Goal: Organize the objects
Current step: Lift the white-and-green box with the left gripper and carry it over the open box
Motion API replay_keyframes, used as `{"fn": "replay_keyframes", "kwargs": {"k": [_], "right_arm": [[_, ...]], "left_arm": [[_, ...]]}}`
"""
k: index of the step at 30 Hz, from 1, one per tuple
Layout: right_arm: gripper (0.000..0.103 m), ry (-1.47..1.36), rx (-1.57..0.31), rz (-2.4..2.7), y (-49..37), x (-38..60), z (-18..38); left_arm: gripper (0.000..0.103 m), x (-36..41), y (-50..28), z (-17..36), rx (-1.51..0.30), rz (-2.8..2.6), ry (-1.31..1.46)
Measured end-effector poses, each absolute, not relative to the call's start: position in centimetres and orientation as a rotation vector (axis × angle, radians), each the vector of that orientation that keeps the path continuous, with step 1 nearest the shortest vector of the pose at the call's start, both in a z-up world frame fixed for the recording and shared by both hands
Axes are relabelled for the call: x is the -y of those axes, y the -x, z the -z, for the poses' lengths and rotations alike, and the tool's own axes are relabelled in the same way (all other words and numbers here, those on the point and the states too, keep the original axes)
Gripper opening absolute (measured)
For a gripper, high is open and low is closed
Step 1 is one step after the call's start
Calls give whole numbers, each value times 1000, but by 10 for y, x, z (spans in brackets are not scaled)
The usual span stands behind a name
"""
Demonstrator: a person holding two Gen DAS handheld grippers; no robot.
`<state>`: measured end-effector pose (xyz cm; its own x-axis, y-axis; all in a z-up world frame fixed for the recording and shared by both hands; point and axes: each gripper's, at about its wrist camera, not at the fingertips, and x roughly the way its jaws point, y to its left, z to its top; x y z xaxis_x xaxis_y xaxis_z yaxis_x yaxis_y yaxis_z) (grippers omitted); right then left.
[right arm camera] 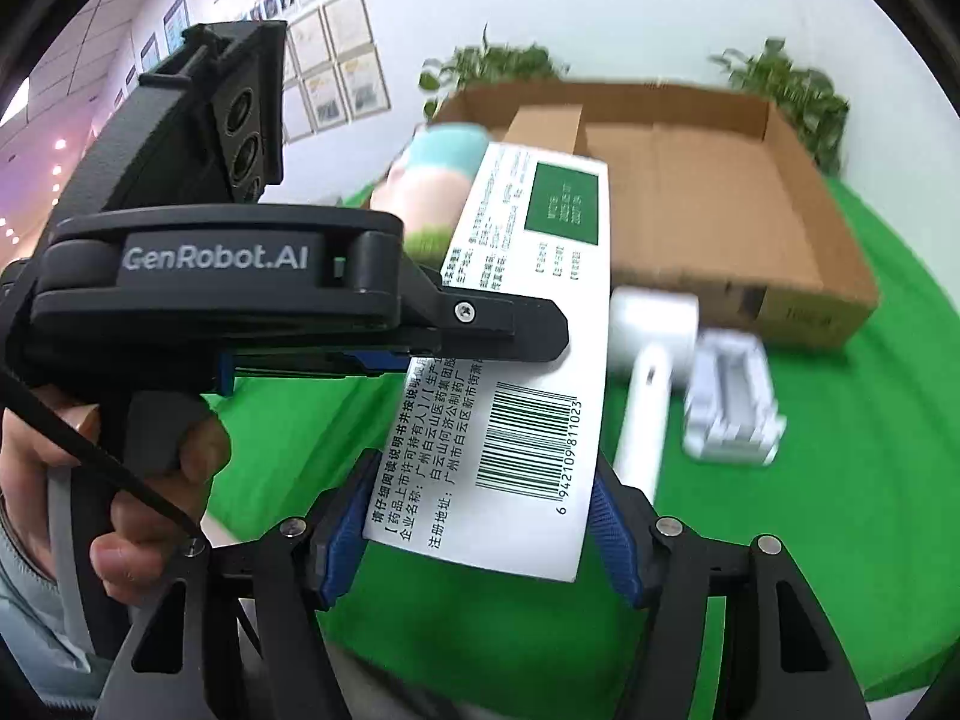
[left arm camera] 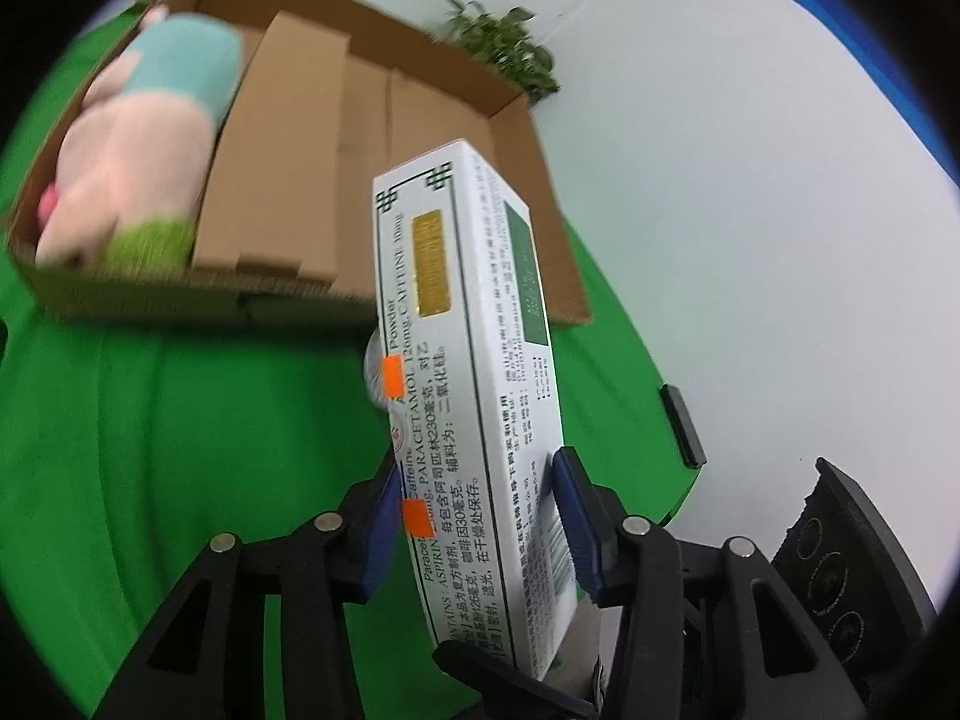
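A white medicine box [left arm camera: 474, 396] is being held off the green-covered counter [left arm camera: 180, 450] by both grippers at once. In the left wrist view, the box is being clamped across its narrow sides by the left gripper [left arm camera: 480, 516], whose blue-padded fingers [left arm camera: 576, 516] are partly closed and pressed against the carton near its lower end; the box is standing up from the fingers toward 12 o'clock, tilted slightly. In the right wrist view, the same box [right arm camera: 522, 360] is being gripped across its wider barcode face by the right gripper [right arm camera: 480, 534], with one blue pad on each long edge and the fingers held about halfway open by the carton's width. The left gripper [right arm camera: 540, 330] is being seen there at 9 o'clock, reaching in from the side, with a person's hand [right arm camera: 120, 480] wrapped around its handle.

Beyond the box, at 12 o'clock in both views, an open cardboard box [left arm camera: 528, 192] is being shown resting on the counter. A plush toy [left arm camera: 144, 150] in pink and teal is lying inside it along its left side. In the right wrist view, a white handheld device [right arm camera: 648, 360] and a white plastic holder [right arm camera: 732, 396] are lying on the counter at 3 o'clock of the medicine box, just in front of the cardboard box. Leafy plants [right arm camera: 780, 84] are standing behind the cardboard box, against a white wall.
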<state>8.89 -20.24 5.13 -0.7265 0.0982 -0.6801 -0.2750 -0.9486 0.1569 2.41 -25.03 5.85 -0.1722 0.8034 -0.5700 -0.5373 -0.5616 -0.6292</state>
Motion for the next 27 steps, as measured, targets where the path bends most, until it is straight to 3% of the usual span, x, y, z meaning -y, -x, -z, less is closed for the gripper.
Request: {"fn": "replay_keyframes", "kwargs": {"k": [14,27], "right_arm": [[61,808,-347,-2727,-32,138,-128],[61,749,-346,-2745,-1,123,-213]], "left_arm": [[44,218,32,-144,253,-1899,941],[43,210,82,-209,230,-1937,871]]}}
